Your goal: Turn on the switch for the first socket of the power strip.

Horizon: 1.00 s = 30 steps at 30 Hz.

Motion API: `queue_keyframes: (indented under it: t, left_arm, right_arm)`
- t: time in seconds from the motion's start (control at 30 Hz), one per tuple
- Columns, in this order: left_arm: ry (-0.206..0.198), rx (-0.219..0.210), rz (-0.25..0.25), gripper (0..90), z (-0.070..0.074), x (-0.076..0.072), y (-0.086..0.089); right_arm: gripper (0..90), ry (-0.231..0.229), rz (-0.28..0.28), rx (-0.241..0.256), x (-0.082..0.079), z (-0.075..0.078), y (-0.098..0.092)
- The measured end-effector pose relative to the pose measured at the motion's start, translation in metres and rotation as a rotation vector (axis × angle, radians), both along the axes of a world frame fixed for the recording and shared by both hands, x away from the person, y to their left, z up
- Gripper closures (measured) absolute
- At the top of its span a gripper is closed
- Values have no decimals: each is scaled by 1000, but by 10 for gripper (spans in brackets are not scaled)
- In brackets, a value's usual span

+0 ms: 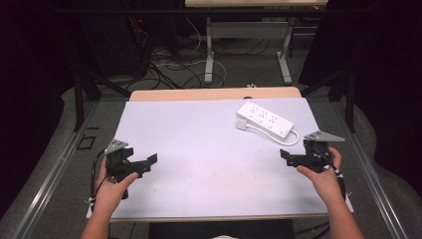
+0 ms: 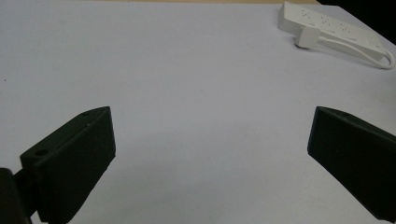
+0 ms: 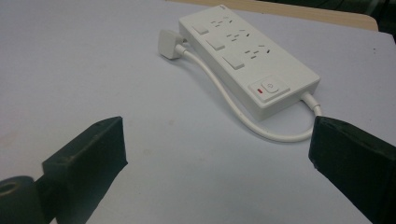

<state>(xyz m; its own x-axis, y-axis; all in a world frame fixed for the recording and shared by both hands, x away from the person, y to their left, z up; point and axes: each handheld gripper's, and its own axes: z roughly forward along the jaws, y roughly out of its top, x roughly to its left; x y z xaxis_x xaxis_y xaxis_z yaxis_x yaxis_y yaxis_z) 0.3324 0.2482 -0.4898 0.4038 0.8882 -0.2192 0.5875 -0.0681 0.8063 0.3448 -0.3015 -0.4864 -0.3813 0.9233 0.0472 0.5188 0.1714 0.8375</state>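
So far: nothing is gripped; the work looks to be at its very start.
Table (image 1: 199,149): a white sheet covers the top, with a wood edge showing at the far side.
Power strip (image 1: 264,119): a white bar with three outlets and a switch, lying flat near the far right corner of the sheet, well apart from the left gripper and nearer the right one.
Left gripper (image 1: 144,165): held over the near left of the sheet, jaws spread wide with bare sheet between them (its own view shows the strip far off at upper right).
Right gripper (image 1: 287,156): held at the near right edge, jaws also wide and holding nothing; its own view looks straight at the strip.
Cord (image 3: 224,95): white, it leaves the switch end, loops back along the strip's side and ends at the plug.
Plug (image 3: 168,44): lying loose just beside the strip's far end, in no outlet.
Done: judging by this, nothing.
Left: the approach, the grasp of plug or strip, and whatever follows.
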Motion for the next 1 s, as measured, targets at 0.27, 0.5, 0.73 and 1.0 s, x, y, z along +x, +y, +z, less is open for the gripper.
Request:
queue_keyframes:
  t: [0.27,0.5,0.73,1.0]
  left_arm:
    - [-4,-6,-8,13,2,-1,-2]
    - [-3,0,-11,14,2,-2,-4]
    - [-6,2,-4,14,3,-3,-4]
    - [-14,18,24,14,3,-4,-3]
  right_arm:
    - [46,25,24,-15,3,5,8]
    - [46,24,49,-44,7,11,17]
    - [45,23,63,-61,12,19,20]
    - [46,32,65,-65,18,27,17]
